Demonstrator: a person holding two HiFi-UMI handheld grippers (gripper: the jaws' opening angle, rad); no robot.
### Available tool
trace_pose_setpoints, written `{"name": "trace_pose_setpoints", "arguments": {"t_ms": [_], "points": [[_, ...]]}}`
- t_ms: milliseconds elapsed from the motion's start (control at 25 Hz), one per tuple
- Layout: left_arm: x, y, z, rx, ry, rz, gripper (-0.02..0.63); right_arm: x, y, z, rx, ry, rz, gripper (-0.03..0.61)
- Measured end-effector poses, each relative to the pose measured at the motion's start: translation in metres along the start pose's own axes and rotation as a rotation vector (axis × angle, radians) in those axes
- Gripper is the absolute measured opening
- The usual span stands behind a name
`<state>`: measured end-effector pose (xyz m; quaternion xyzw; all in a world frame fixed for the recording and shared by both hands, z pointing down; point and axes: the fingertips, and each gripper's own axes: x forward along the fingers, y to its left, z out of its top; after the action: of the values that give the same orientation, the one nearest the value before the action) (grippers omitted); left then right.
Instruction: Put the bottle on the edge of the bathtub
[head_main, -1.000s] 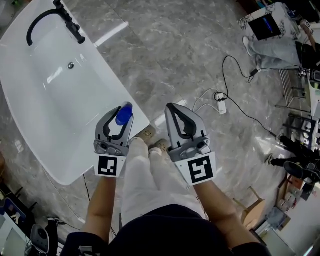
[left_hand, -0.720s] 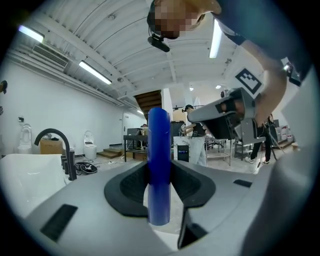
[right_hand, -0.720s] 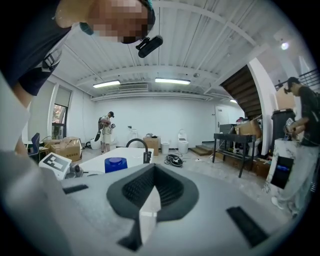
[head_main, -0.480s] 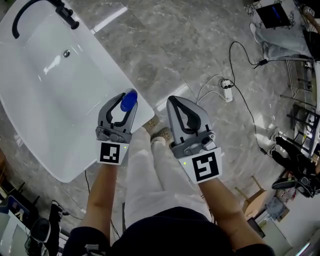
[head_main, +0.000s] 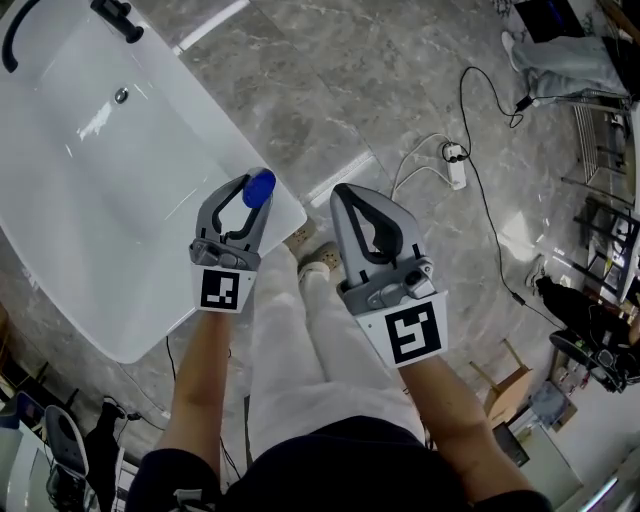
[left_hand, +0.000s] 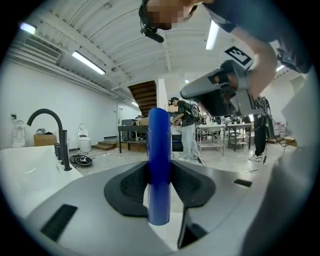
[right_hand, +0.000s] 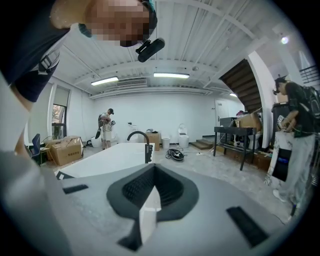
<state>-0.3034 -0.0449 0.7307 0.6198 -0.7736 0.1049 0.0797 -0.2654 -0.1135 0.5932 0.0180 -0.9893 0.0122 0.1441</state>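
The left gripper (head_main: 250, 190) holds a blue bottle (head_main: 259, 187) upright, its jaws partly open and pressed on the bottle's sides; in the left gripper view the bottle (left_hand: 159, 165) stands straight between the dark pads (left_hand: 127, 187), its lower end showing just below them. From the head view the bottle's round top sits at about 11 o'clock from the middle of the picture, over the near end of the white bathtub (head_main: 90, 290), right at its rim. Whether the bottle's base touches the rim cannot be told. The bathtub stretches from 8 o'clock up to 11 o'clock, with a black tap (head_main: 115, 15) at its far end; the same tap (left_hand: 50, 122) shows at 9 o'clock in the left gripper view. The right gripper (head_main: 342, 190) hangs just beside the left one, at about 12 o'clock, over the grey stone floor (head_main: 330, 90) and off the bathtub. Its jaws are together at the tips with nothing between them, as the right gripper view (right_hand: 153, 170) shows, and the tap (right_hand: 137, 142) stands beyond them. The person's shoes (head_main: 312, 262) show between the two grippers. A white power strip (head_main: 455, 165) with its cable lies on the floor at 2 o'clock, well apart from the bathtub.
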Motion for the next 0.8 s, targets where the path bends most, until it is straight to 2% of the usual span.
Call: {"name": "trace_pose_setpoints", "arguments": {"t_ms": [520, 800], "points": [[-0.001, -0.012, -0.029, -0.040, -0.005, -0.051, 0.141, -0.008, 0.005, -0.012, 0.000, 0.022, 0.009, 0.000], [-0.002, -0.018, -0.032, -0.018, 0.011, -0.083, 0.147, -0.009, 0.002, -0.011, 0.004, 0.020, 0.010, 0.000]]}}
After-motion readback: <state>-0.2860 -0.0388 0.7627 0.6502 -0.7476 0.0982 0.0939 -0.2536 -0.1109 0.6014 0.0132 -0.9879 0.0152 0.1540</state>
